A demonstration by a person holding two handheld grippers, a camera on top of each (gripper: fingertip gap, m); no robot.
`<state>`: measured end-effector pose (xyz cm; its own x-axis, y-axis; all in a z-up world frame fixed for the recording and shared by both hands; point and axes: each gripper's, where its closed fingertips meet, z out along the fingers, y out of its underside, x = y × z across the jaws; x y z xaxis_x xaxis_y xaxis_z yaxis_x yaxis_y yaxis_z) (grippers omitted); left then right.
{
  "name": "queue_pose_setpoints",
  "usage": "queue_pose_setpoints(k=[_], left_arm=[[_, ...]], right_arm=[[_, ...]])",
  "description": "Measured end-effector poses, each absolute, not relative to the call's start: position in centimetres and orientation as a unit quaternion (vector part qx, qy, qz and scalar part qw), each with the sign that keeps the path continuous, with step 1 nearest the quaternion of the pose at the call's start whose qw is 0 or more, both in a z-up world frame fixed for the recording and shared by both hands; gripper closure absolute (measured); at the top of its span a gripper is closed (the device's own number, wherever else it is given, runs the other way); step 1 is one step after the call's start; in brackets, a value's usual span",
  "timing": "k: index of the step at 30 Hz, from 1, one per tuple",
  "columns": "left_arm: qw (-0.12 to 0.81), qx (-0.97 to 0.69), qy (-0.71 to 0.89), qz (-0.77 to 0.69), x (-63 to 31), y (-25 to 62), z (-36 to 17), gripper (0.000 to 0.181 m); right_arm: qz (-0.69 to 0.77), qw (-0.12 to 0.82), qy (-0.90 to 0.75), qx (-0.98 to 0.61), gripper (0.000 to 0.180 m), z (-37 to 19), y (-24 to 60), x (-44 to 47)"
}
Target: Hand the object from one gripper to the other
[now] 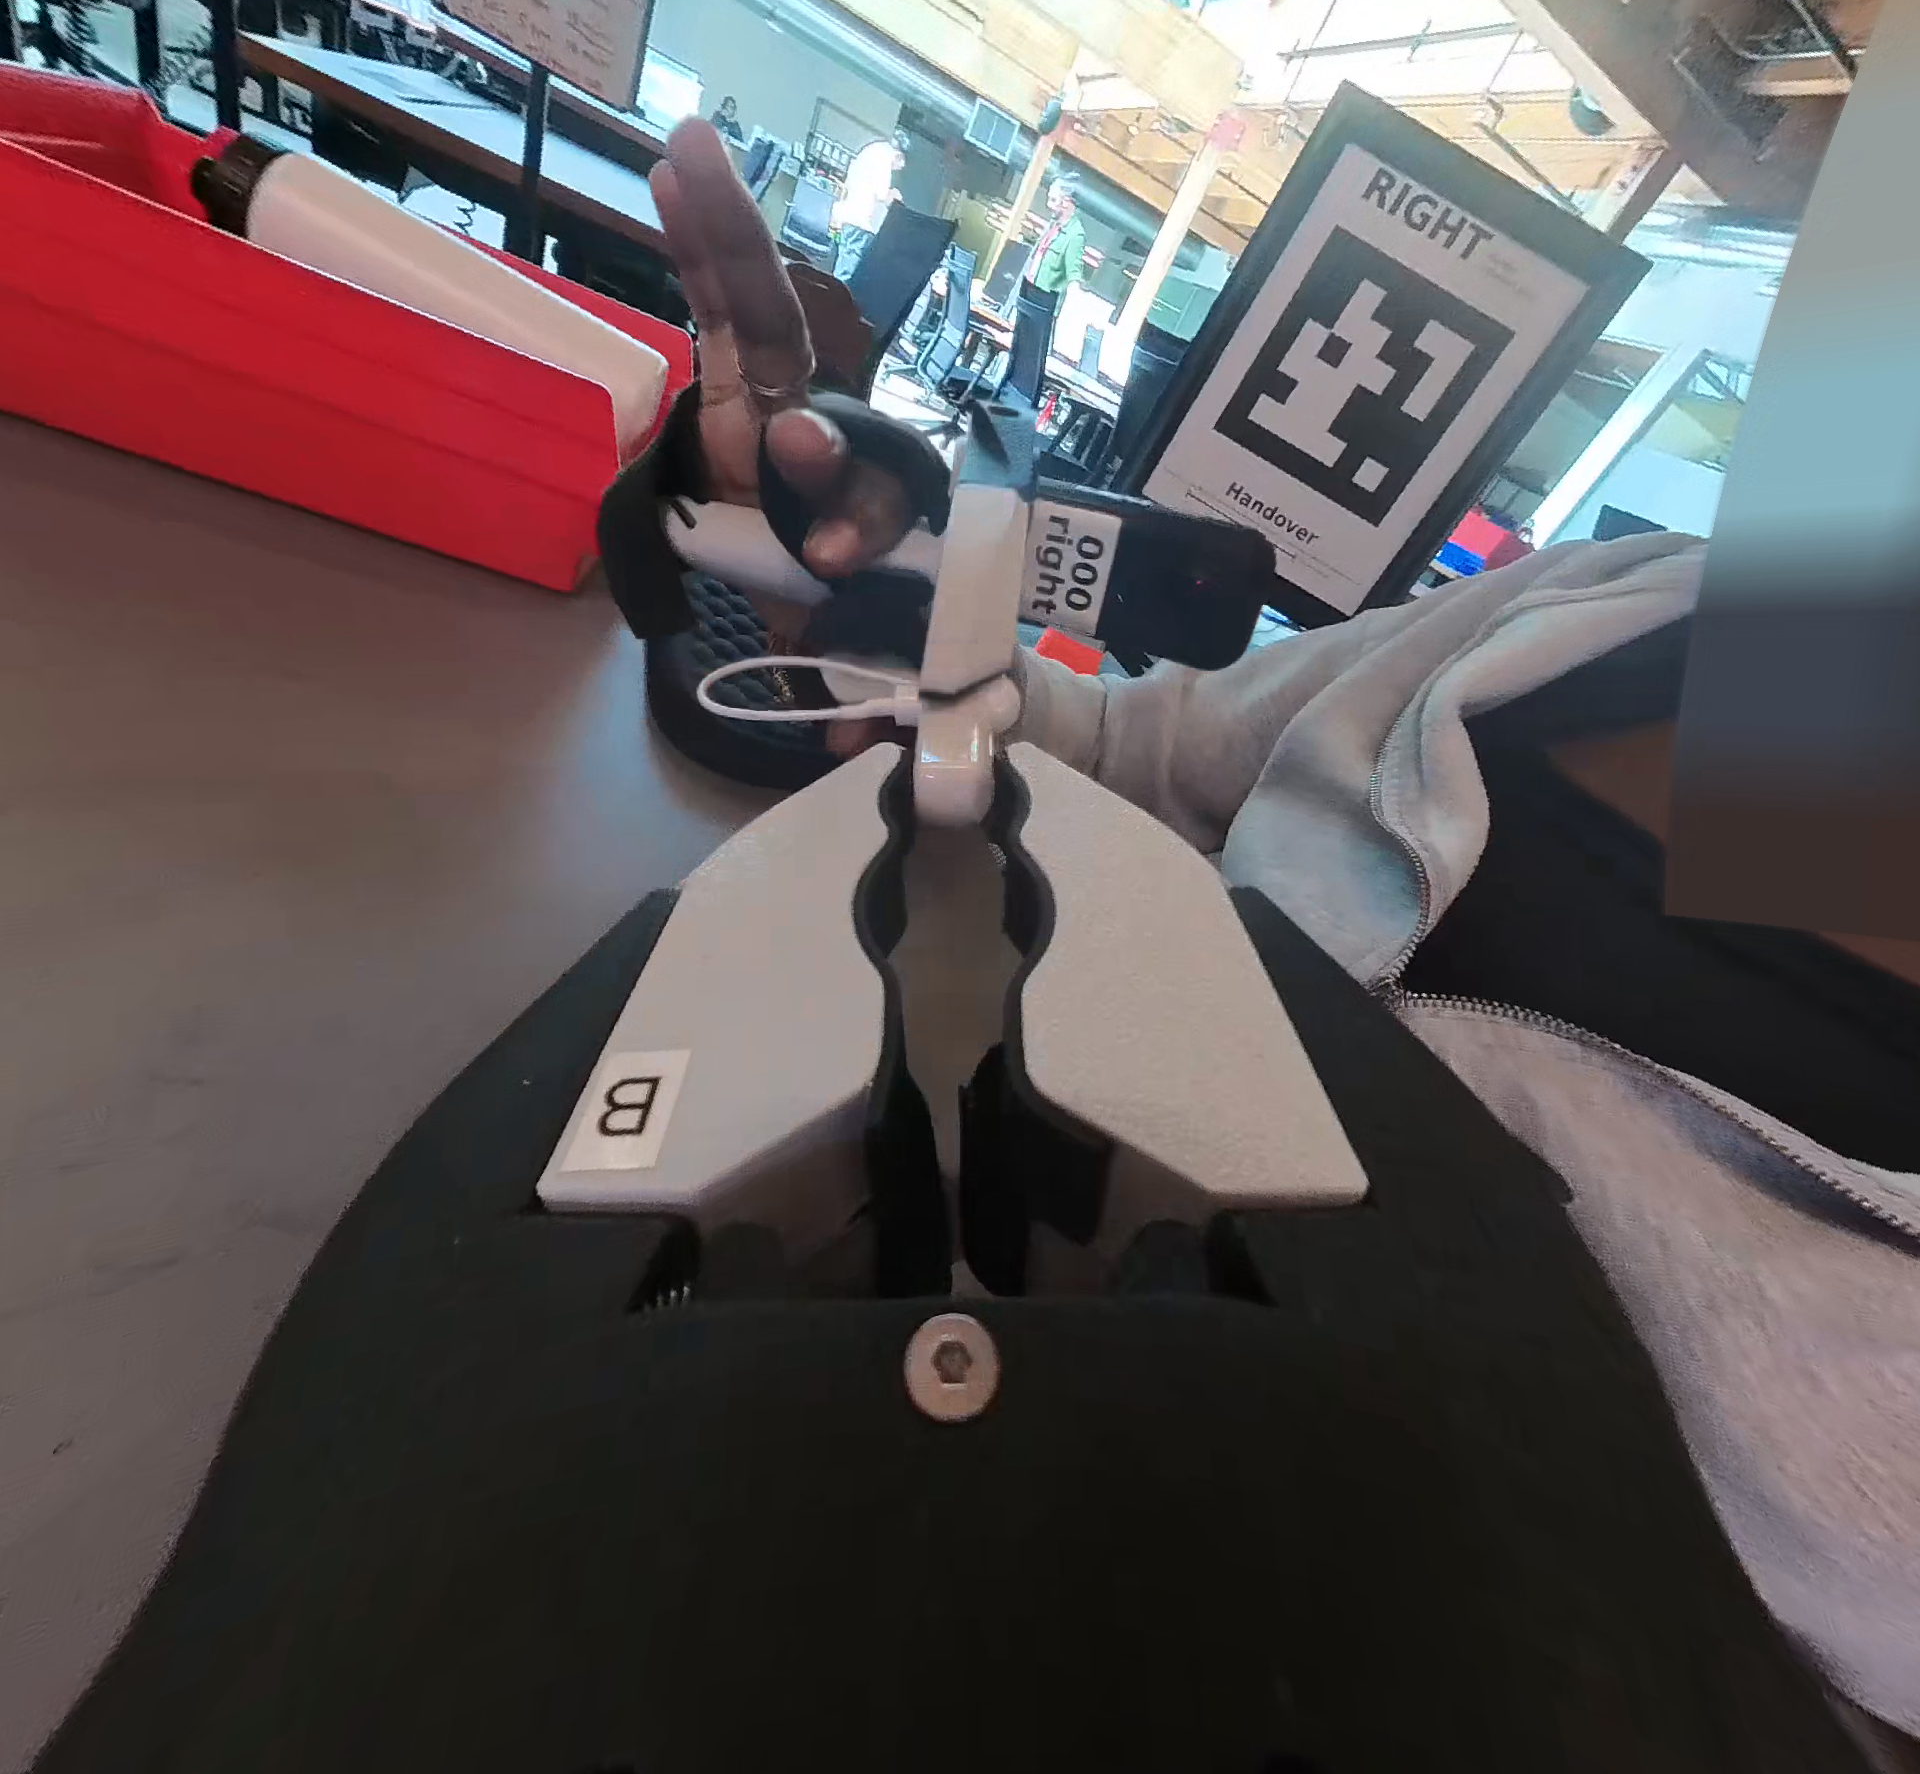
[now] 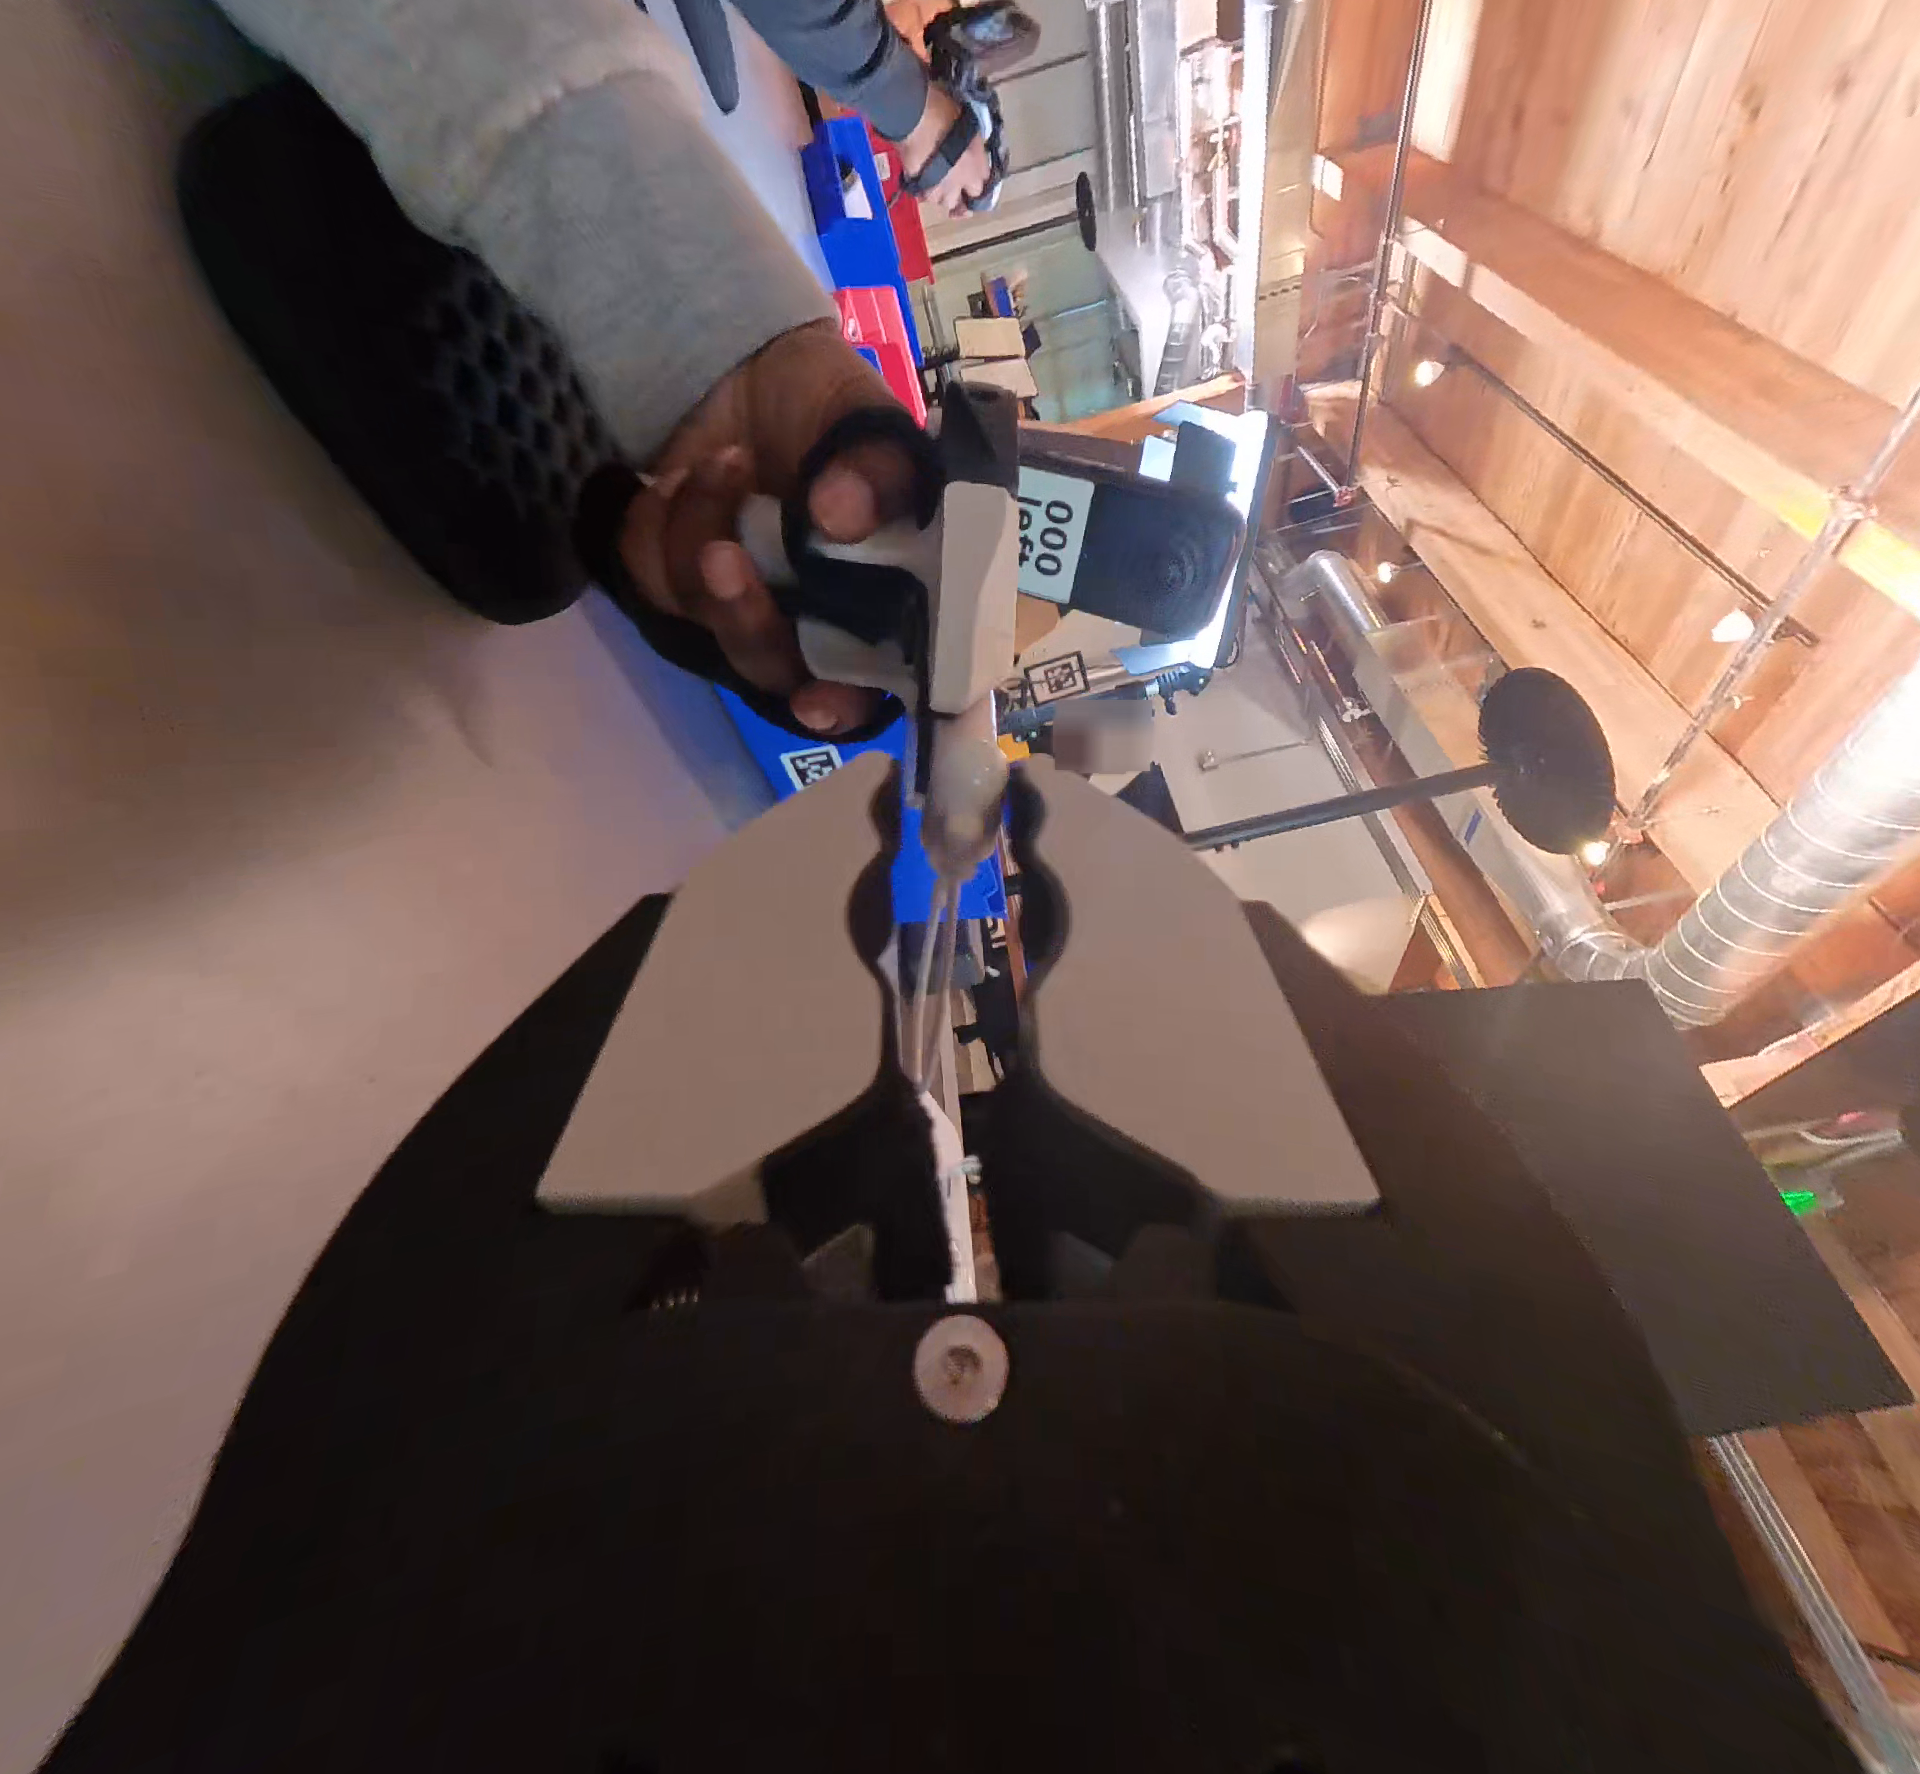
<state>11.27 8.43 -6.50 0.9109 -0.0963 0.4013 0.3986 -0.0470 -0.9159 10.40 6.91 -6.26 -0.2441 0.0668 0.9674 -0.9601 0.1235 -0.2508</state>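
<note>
Your left tool (image 1: 953, 763), at the centre of the left wrist view, has its two pale grey fingers closed in on a small glossy white plastic piece with a thin white cord loop (image 1: 948, 784), and the black pads meet it on both sides. The piece is held up off the grey-brown tabletop (image 1: 260, 841), with its loop sticking out to the left in that view. Your right tool (image 2: 956, 789) has its tips on either side of the same piece from the opposite end. Its fingers are close together, but you cannot tell from either view whether they are actually pressing on the piece. In the right wrist view the cord loop hangs back between the right tool's fingers toward the camera. Your right hand (image 1: 748, 394) is on its handle with several fingers stretched upward, while your left hand (image 2: 748, 561) is curled around the other handle. A black honeycomb-textured pad (image 1: 727, 675) lies on the tabletop just behind the two tools. A long red plastic bin (image 1: 312, 374) sits in the upper left of the left wrist view, and a black-framed marker card (image 1: 1382, 374) stands in the upper right.
</note>
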Motion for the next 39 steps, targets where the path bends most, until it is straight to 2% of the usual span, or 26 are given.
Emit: queue_pose_setpoints(k=[4, 5, 7, 10, 12, 15, 17, 19, 22, 24, 30, 31, 33, 34, 36, 39], left_arm=[[0.691, -0.698, -0.086, -0.168, 11.7, 8.6, -6.1, 0.167], [0.702, -0.695, -0.075, -0.138, 11.4, 8.6, -5.7, 0.161], [0.721, -0.691, -0.059, -0.009, 10.1, 8.5, -5.0, 0.130], [0.717, -0.651, 0.040, 0.245, 9.4, 7.8, -3.1, 0.117], [0.686, -0.637, 0.094, 0.339, 9.8, 7.9, -2.6, 0.118], [0.631, -0.654, 0.134, 0.396, 9.6, 8.5, -3.9, 0.125], [0.605, -0.659, 0.160, 0.417, 9.8, 8.9, -4.5, 0.134], [0.582, -0.667, 0.178, 0.431, 9.8, 9.1, -5.1, 0.143], [0.566, -0.674, 0.182, 0.439, 9.5, 9.2, -5.5, 0.152], [0.576, -0.672, 0.178, 0.431, 9.7, 9.3, -5.4, 0.167], [0.592, -0.691, 0.143, 0.390, 9.4, 8.9, -5.4, 0.167], [0.603, -0.689, 0.129, 0.381, 9.3, 8.8, -5.1, 0.167], [0.636, -0.678, 0.097, 0.356, 9.0, 8.2, -4.2, 0.167], [0.654, -0.671, 0.079, 0.340, 8.9, 7.8, -3.7, 0.167], [0.686, -0.663, 0.040, 0.298, 8.6, 7.2, -3.0, 0.167], [0.731, -0.653, -0.004, 0.196, 8.8, 6.7, -2.5, 0.167]], right_arm=[[0.554, 0.448, -0.593, 0.376, 0.166, -6.1, 7.0, 10.7], [0.571, 0.431, -0.598, 0.362, 0.166, -5.7, 7.1, 10.8], [0.624, 0.376, -0.612, 0.308, 0.166, -4.5, 7.4, 10.5], [0.703, 0.186, -0.663, 0.179, 0.166, -3.6, 8.1, 9.4], [0.730, 0.025, -0.676, 0.094, 0.166, -3.3, 8.4, 9.1], [0.705, -0.189, -0.684, -0.004, 0.166, -4.1, 8.6, 9.2], [0.682, -0.276, -0.676, -0.036, 0.166, -4.5, 8.5, 9.4], [0.667, -0.311, -0.675, -0.048, 0.166, -4.8, 8.4, 9.6], [0.656, -0.318, -0.683, -0.046, 0.166, -5.2, 8.1, 10.1], [0.652, -0.318, -0.687, -0.046, 0.166, -5.4, 8.0, 10.2], [0.654, -0.312, -0.687, -0.056, 0.163, -5.5, 7.7, 9.9], [0.666, -0.299, -0.681, -0.058, 0.152, -5.2, 7.7, 9.6], [0.703, -0.256, -0.661, -0.061, 0.125, -4.1, 7.8, 8.7], [0.727, -0.227, -0.645, -0.056, 0.118, -3.3, 8.0, 8.3], [0.779, -0.148, -0.608, -0.023, 0.109, -1.4, 9.0, 7.8], [0.823, 0.032, -0.563, 0.077, 0.111, 0.8, 10.8, 8.2]])
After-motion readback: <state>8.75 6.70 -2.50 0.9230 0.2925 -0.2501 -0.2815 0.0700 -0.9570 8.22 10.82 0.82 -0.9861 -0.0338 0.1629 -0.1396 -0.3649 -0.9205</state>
